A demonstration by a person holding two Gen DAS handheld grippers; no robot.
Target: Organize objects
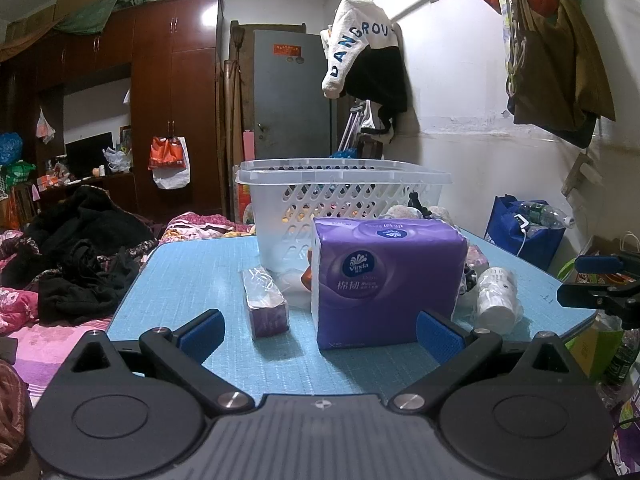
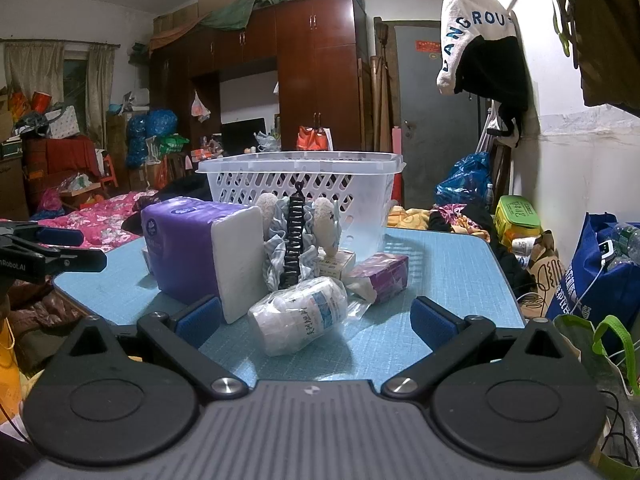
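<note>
A white plastic basket [image 1: 340,194] [image 2: 304,178] stands at the far side of the blue table [image 1: 192,280] [image 2: 440,264]. In front of it lie a big purple tissue pack [image 1: 384,276] [image 2: 188,248], a small purple tissue pack [image 1: 264,300] [image 2: 382,274], a wrapped stack of white cups [image 1: 498,296] [image 2: 300,314], and a black hair claw with scrunchies [image 2: 294,240]. My left gripper [image 1: 320,330] is open and empty, just short of the big pack. My right gripper [image 2: 318,320] is open and empty, with the cup stack just beyond its fingertips.
A bed with pink bedding and dark clothes [image 1: 72,264] lies left of the table. A blue bag with bottles [image 1: 524,228] [image 2: 592,272] stands by the wall on the right. Each gripper shows at the edge of the other's view [image 1: 600,280] [image 2: 40,248].
</note>
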